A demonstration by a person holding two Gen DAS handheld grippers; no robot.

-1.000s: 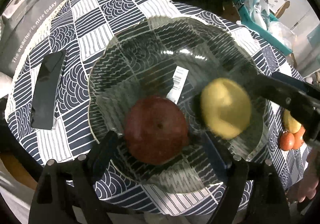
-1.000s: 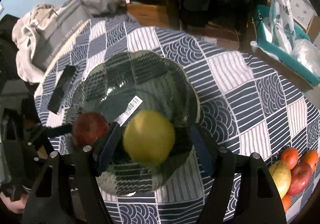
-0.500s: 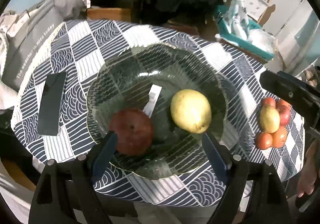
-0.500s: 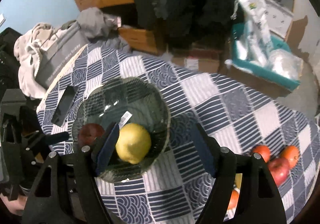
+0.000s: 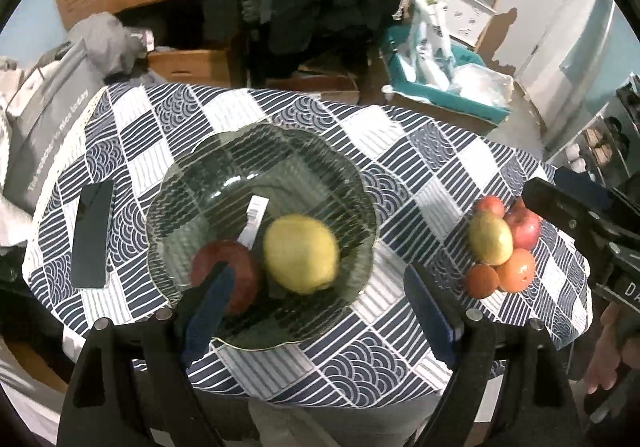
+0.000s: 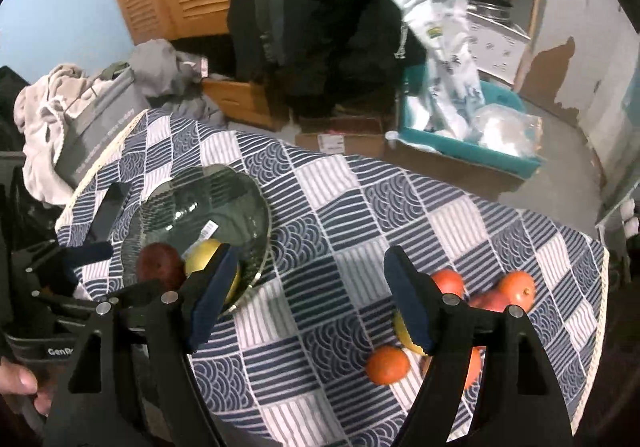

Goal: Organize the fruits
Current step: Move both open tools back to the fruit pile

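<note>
White lettering is printed on the grey bag (image 5: 38,127), far left of the left claw, but only "today" can be read. "GenR" is seen on the left gripper's body (image 6: 60,352). A barcode label (image 5: 253,216) in the glass bowl (image 5: 360,183) is illegible.

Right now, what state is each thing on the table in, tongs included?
Glass bowl: upright, holding two fruits.
Red apple: in the bowl.
Yellow pear: in the bowl, beside the apple.
Fruit pile: loose on the tablecloth, outside the bowl.
Phone: flat, screen dark.
Left tongs: open, empty.
Right tongs: open, empty.
</note>
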